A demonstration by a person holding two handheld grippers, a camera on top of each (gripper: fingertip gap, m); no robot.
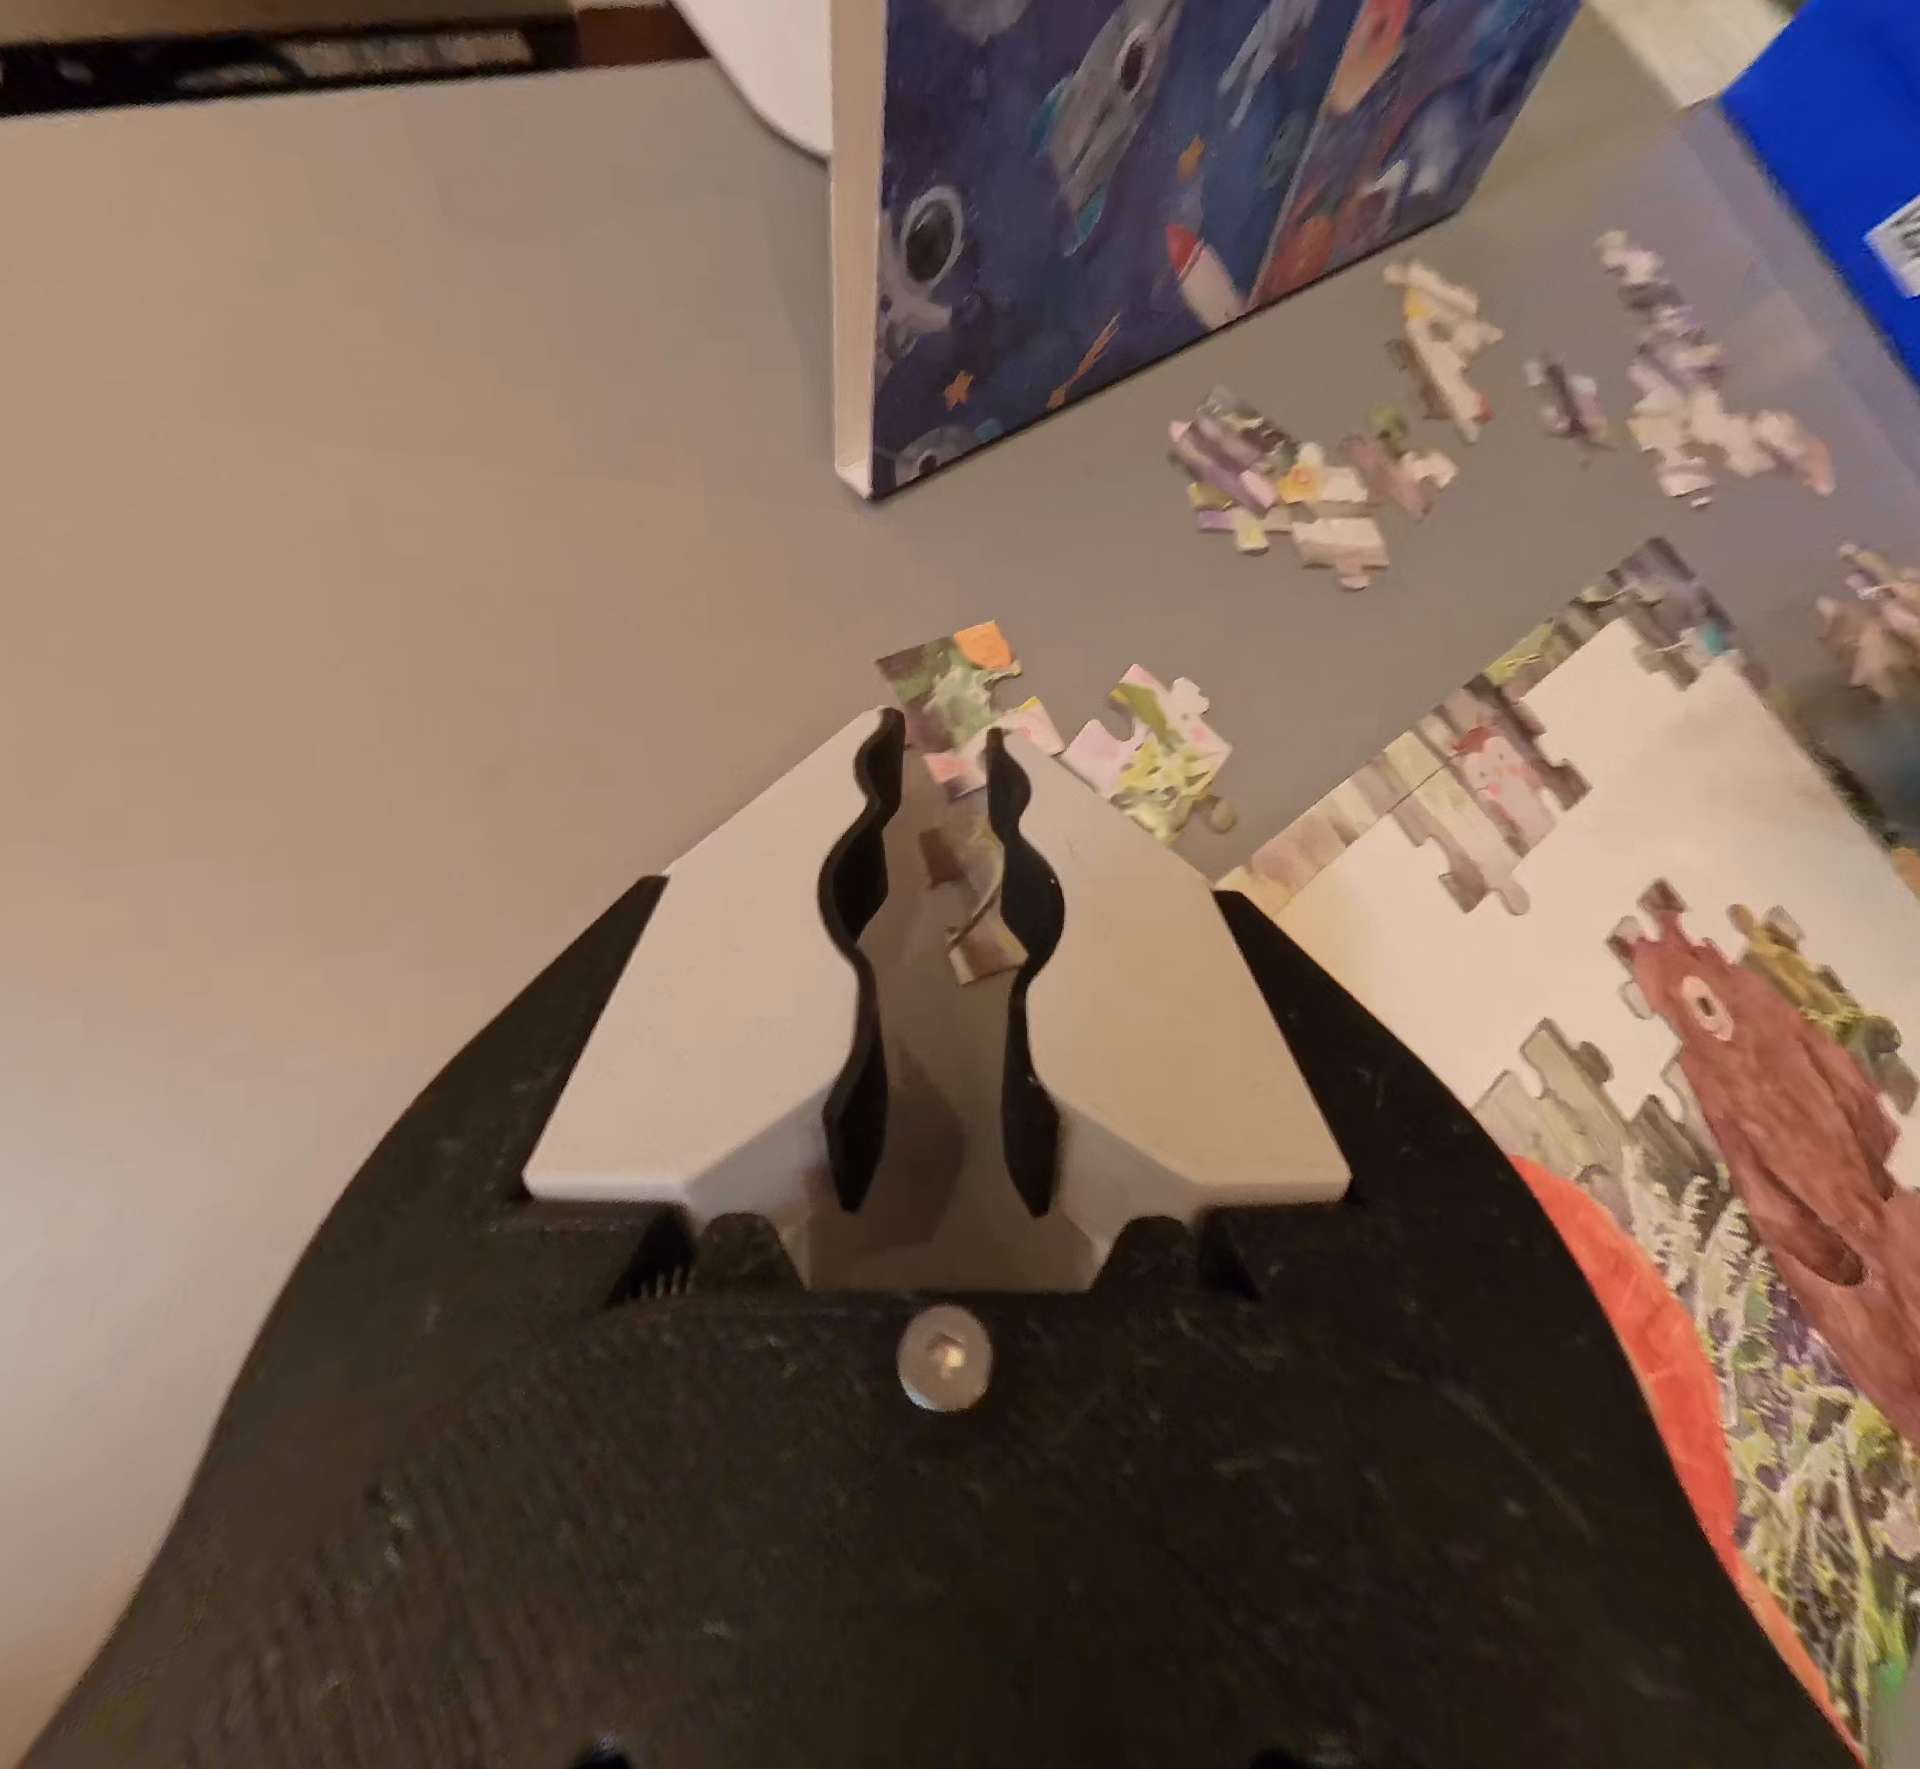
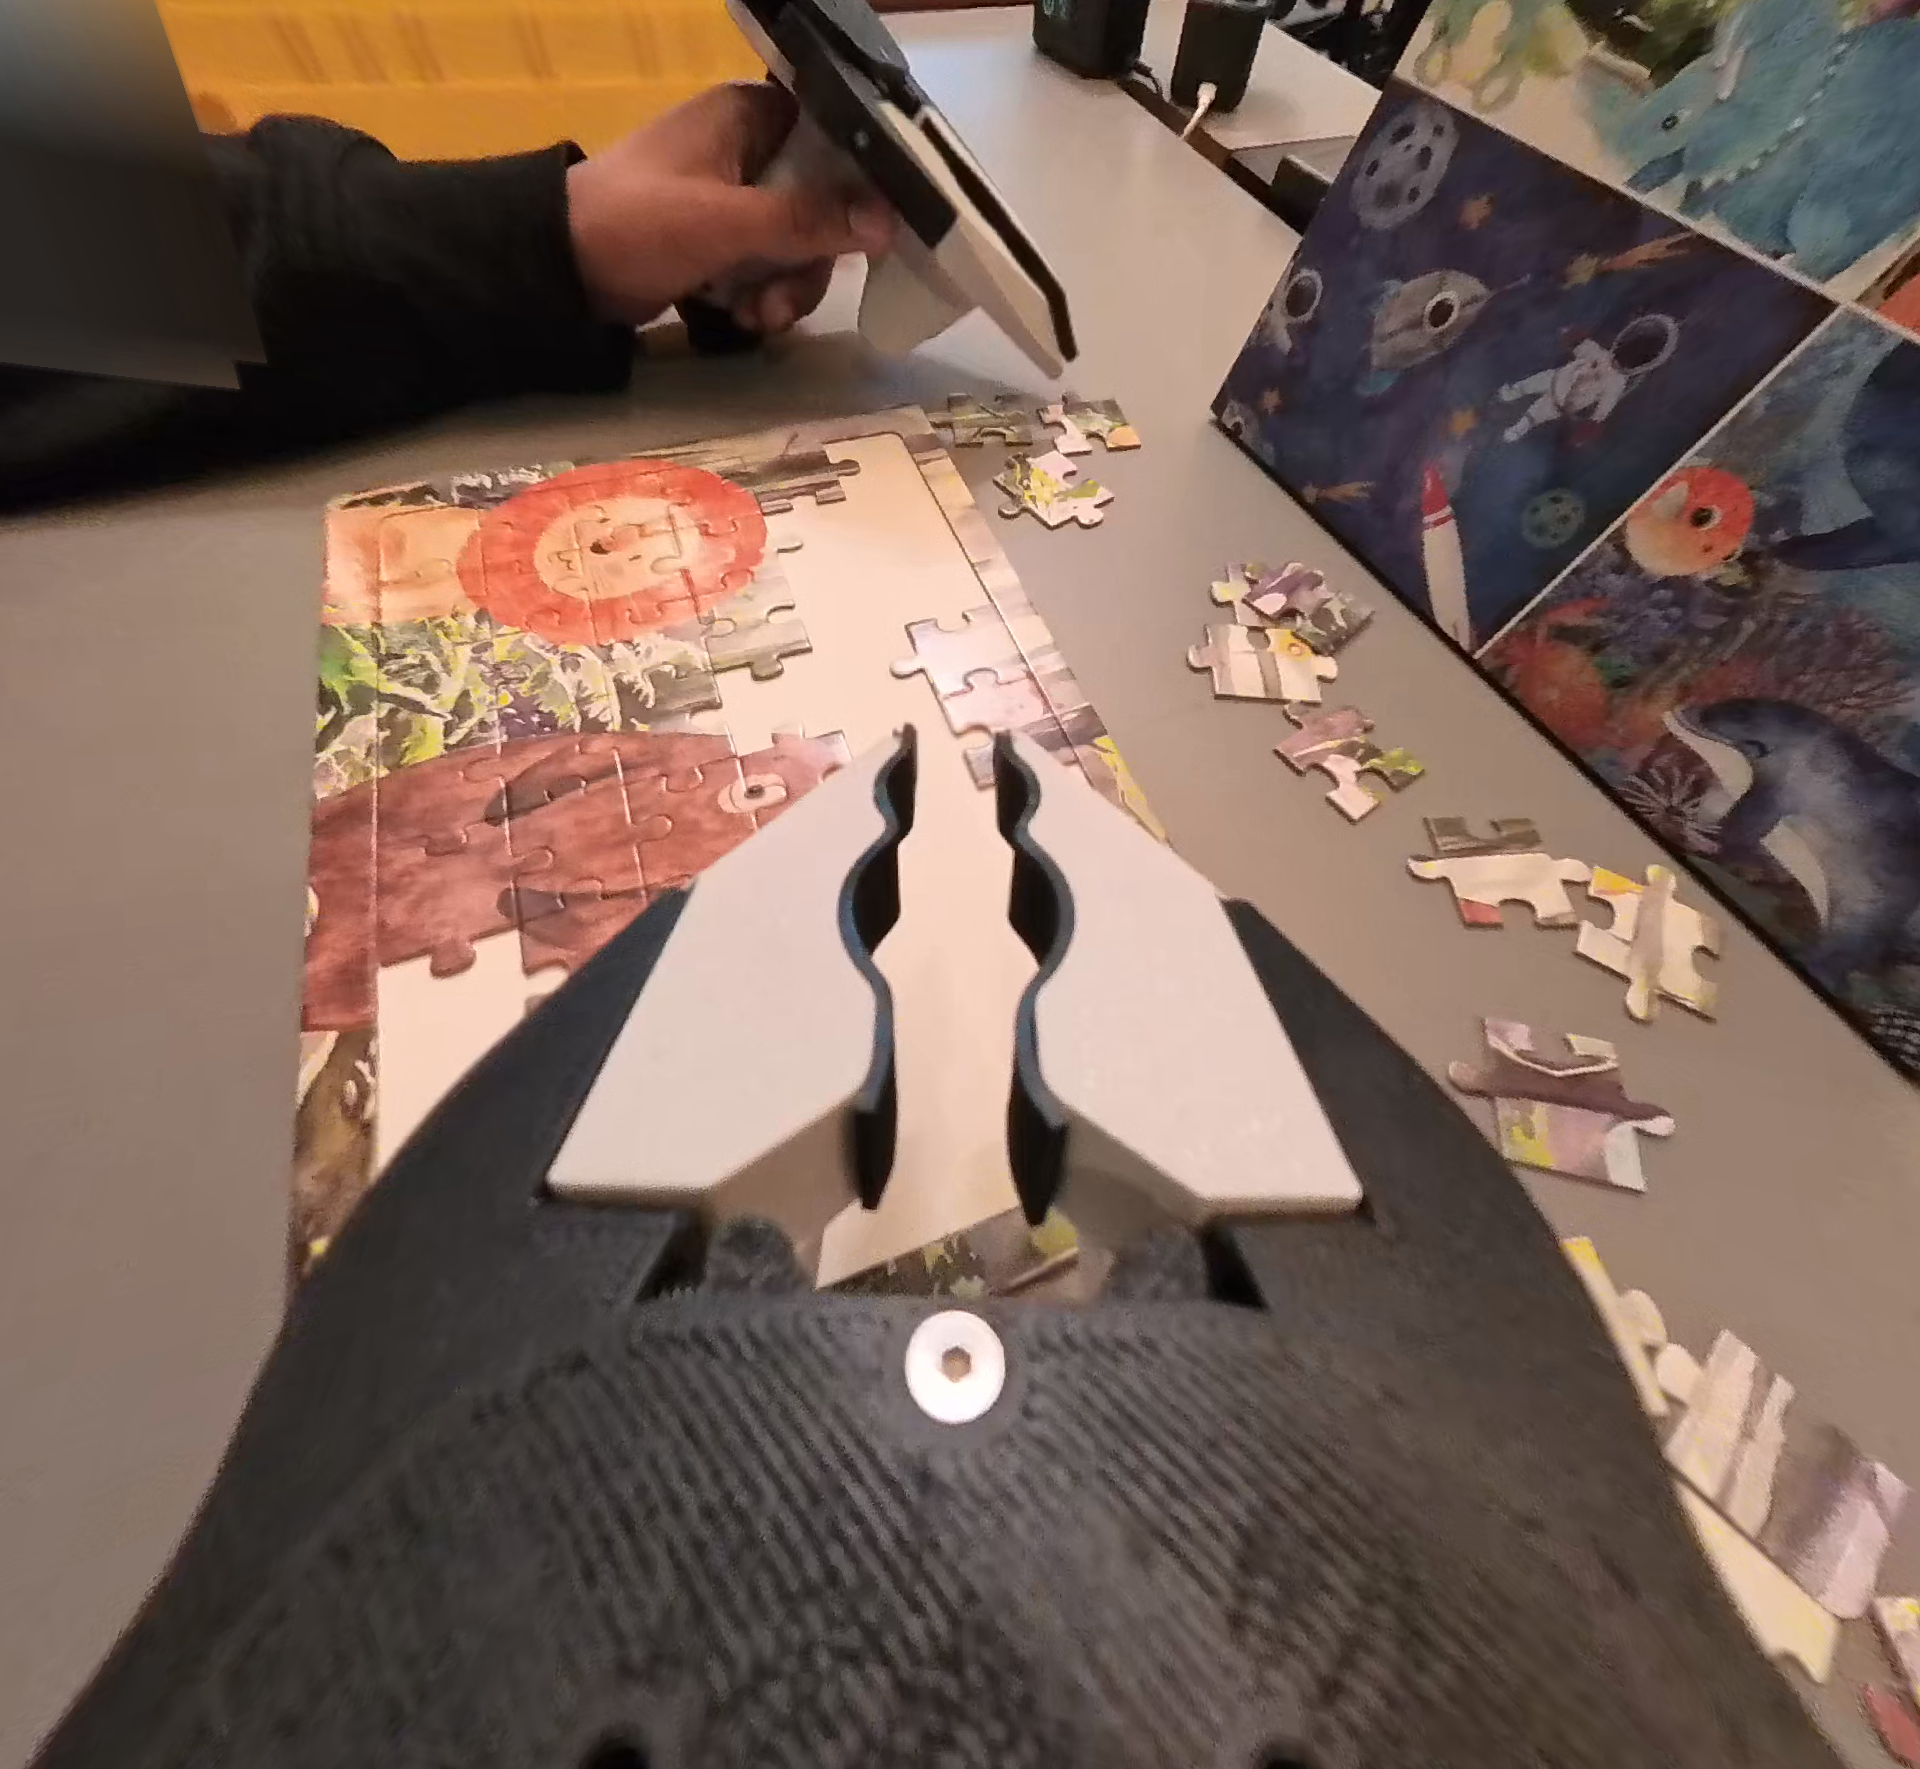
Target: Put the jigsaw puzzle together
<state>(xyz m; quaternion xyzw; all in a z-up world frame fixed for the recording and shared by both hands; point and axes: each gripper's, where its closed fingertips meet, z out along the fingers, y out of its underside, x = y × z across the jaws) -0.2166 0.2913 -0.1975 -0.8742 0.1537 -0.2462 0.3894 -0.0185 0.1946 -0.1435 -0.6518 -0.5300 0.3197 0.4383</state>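
Observation:
The half-built jigsaw lies in its tray, with an orange lion and a brown bear assembled; the bear also shows in the left wrist view. My right gripper hovers over the bare white middle of the tray, jaws slightly apart and empty. My left gripper is slightly open above a loose green-and-orange piece that lies on the grey table, seen through the gap. In the right wrist view the left gripper hangs clear above those pieces, with nothing between its fingers.
A puzzle box with space pictures stands upright at the back, also in the right wrist view. Loose pieces lie along the tray's right side. A yellow crate, a blue bin and black chargers stand farther off. The left gripper's tips are roughly 25 centimeters from the right gripper's.

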